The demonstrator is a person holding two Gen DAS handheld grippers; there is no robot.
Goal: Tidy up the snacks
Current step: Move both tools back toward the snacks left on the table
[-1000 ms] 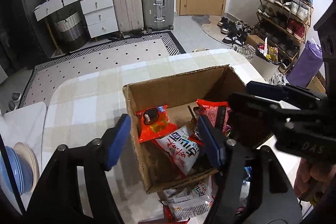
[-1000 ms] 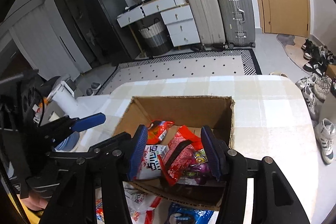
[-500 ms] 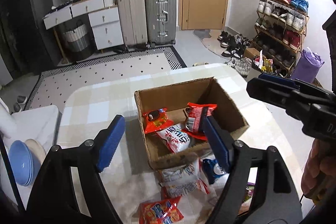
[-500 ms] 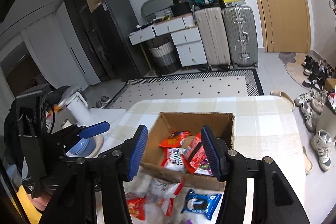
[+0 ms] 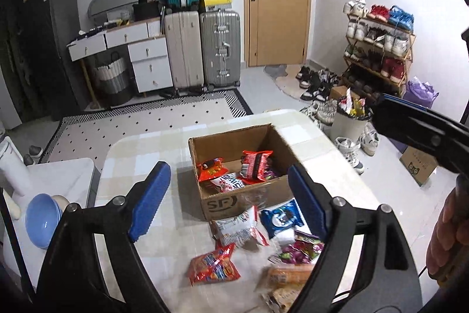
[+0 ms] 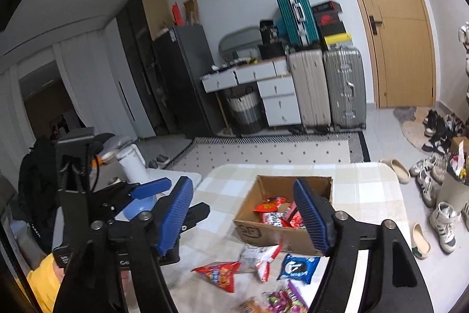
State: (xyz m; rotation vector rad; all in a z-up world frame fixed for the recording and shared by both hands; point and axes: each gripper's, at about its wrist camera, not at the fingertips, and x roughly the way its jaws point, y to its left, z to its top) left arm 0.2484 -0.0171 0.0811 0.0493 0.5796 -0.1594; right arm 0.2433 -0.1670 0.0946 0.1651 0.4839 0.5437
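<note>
Now both grippers up over table, empty: left gripper jaws opening, nothing between; right gripper same.

Box mid-table, corrugated card, open top, few packets inside. Loose packets just before it: red packet, blue packet, white packet.

Risks, judged:
- glossy crinkly film, flat pillow shapes; pads may slip or pinch an edge only
- packets overlap; may lift two
- light box could slide if nudged

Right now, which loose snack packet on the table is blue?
The blue cookie packet beside the cardboard box's front wall; the other loose packets are red, white, purple or orange.
</note>
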